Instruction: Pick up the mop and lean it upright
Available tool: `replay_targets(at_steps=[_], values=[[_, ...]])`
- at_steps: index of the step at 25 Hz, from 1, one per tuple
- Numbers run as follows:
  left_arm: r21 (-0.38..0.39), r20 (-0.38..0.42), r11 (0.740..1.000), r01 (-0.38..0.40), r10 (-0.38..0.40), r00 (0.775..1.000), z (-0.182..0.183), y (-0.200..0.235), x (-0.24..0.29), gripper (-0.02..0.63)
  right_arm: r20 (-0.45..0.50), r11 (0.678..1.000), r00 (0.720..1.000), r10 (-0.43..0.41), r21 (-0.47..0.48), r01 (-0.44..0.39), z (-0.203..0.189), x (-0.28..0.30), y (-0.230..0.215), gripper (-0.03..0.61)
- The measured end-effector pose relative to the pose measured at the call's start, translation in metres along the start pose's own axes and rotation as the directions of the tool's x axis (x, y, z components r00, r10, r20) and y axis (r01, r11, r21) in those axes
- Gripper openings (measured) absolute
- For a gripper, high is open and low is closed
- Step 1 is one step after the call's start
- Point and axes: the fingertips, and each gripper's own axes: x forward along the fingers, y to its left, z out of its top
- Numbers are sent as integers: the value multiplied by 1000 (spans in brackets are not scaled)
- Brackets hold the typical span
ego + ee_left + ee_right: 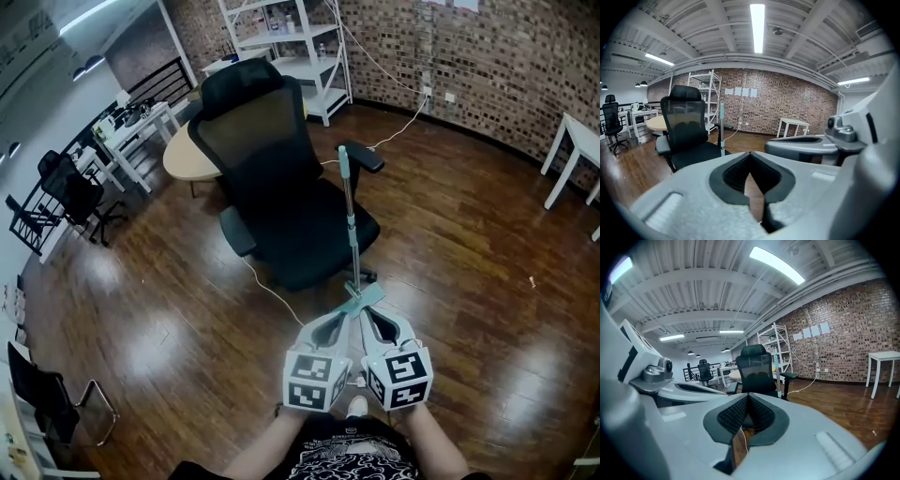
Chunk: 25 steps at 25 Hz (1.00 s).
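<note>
The mop stands upright on the wooden floor. Its teal-and-metal handle [351, 211] leans against the right armrest of the black office chair [281, 187], and its flat teal head [362, 298] rests on the floor. My left gripper [340, 320] and right gripper [368, 317] hover side by side just short of the mop head, both shut with nothing in them. In the left gripper view my left gripper [750, 155] points toward the handle [721, 126], which is a way off. The right gripper view shows my right gripper [748, 397] with the handle [777, 375] beside the chair [757, 371].
A round wooden table [187, 155] and a white shelf unit [291, 47] stand behind the chair. A white cable [272, 292] trails across the floor by the chair base. A white table [577, 141] is at the right by the brick wall. Desks and chairs [75, 187] line the left.
</note>
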Motion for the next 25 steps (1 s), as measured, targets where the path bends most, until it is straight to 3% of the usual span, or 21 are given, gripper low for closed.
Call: replay_targets(at_steps=[9,20,25], values=[[-35,-7,999,-1,0,1000,10,43,57,3,25,1000,1000,3,-27,-2,21,73,-33,1],[-16,7,995,94,-94,996,74,122,145,3,9,995,996,-87,-38,87,67,195,-73,1],[-6,5,992,127,-127,992,98,151,179,3,-21,989,990,-140,-41,139,79,243,-100,33]])
